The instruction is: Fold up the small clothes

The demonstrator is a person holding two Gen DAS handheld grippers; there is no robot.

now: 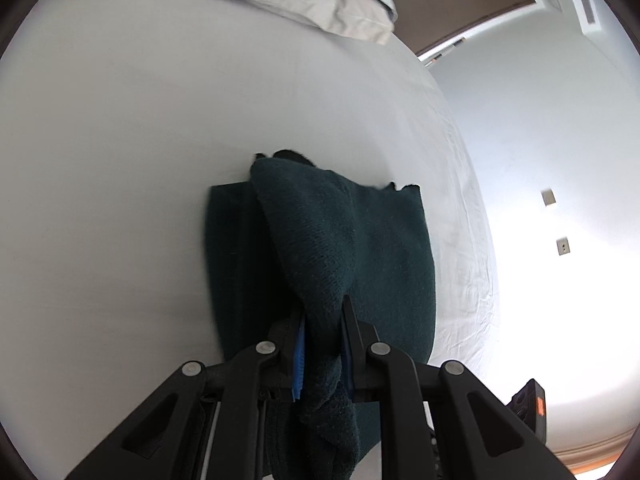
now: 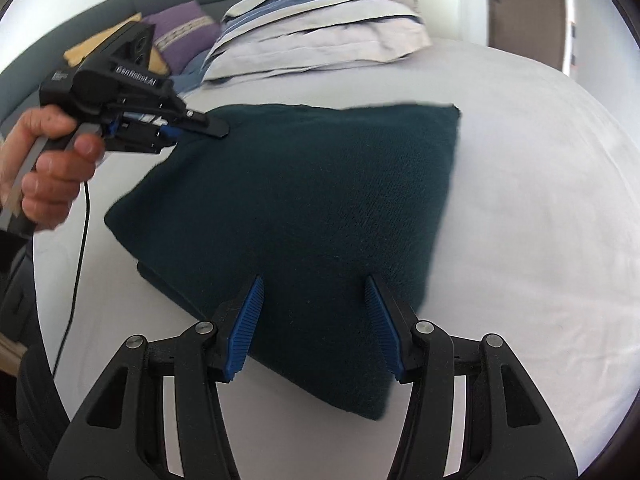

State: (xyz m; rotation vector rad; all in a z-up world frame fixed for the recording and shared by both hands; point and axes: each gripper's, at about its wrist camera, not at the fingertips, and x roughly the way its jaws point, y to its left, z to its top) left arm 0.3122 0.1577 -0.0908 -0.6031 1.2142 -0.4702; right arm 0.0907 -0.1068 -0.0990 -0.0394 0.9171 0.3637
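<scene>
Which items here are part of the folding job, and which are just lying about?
Part of the job:
- dark green knit garment on the white bed sheet
- left gripper, shut on a bunched edge of it
- right gripper, open above it

Lying about:
- striped pillows
- purple cushion
- yellow cushion
- door

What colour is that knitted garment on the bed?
Dark teal green, plain knit garment; it shows best in the right wrist view.

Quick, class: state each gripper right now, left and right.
Left gripper: shut on a corner of the dark green knit garment.
Right gripper: open above the garment, holding nothing.
</scene>
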